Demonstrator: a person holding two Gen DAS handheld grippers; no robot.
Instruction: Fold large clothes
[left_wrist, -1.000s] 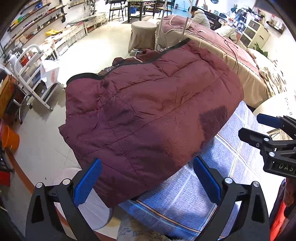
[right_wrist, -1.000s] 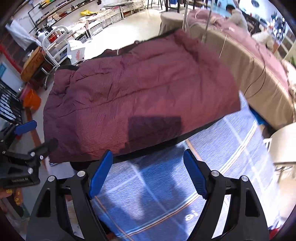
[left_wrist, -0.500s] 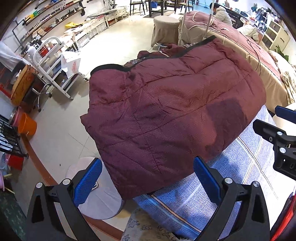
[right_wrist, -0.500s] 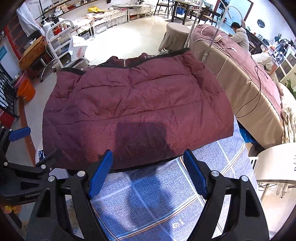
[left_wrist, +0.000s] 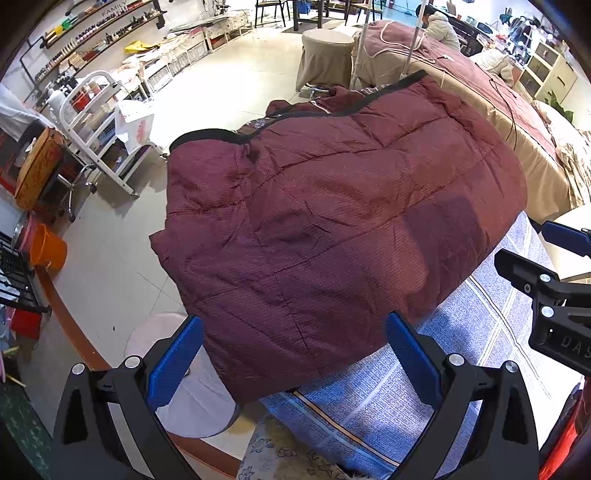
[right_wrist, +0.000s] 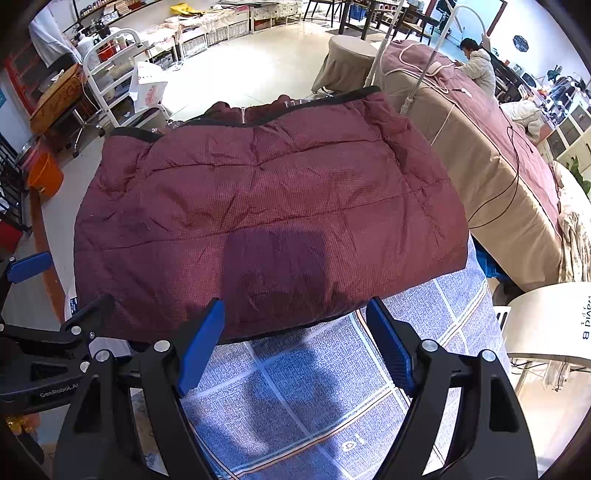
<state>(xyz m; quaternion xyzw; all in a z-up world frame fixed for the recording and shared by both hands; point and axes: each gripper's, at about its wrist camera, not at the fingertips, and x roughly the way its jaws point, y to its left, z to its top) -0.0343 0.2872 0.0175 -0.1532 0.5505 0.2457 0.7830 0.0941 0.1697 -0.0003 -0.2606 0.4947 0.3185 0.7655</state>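
A maroon quilted jacket (left_wrist: 332, 221) lies folded flat on a blue checked cloth (left_wrist: 424, 369) that covers the table, its black-trimmed edge at the far side. The same jacket (right_wrist: 266, 214) fills the middle of the right wrist view, its near edge over the blue cloth (right_wrist: 314, 398). My left gripper (left_wrist: 293, 354) hangs open above the jacket's near left corner, nothing between its blue pads. My right gripper (right_wrist: 295, 339) is open above the jacket's near edge, holding nothing. Each gripper shows at the other view's edge.
A brown-and-tan covered bed (right_wrist: 498, 155) with a cable stands to the right, a person sitting beyond it. A round covered stool (left_wrist: 325, 55) is behind the jacket. A white cart (left_wrist: 103, 122) and an orange bucket (left_wrist: 50, 247) stand left on the floor. A white round table (right_wrist: 554, 321) is at right.
Both grippers have drawn back and risen from the jacket, so more of it and the room shows. The jacket lies still; both stay open.
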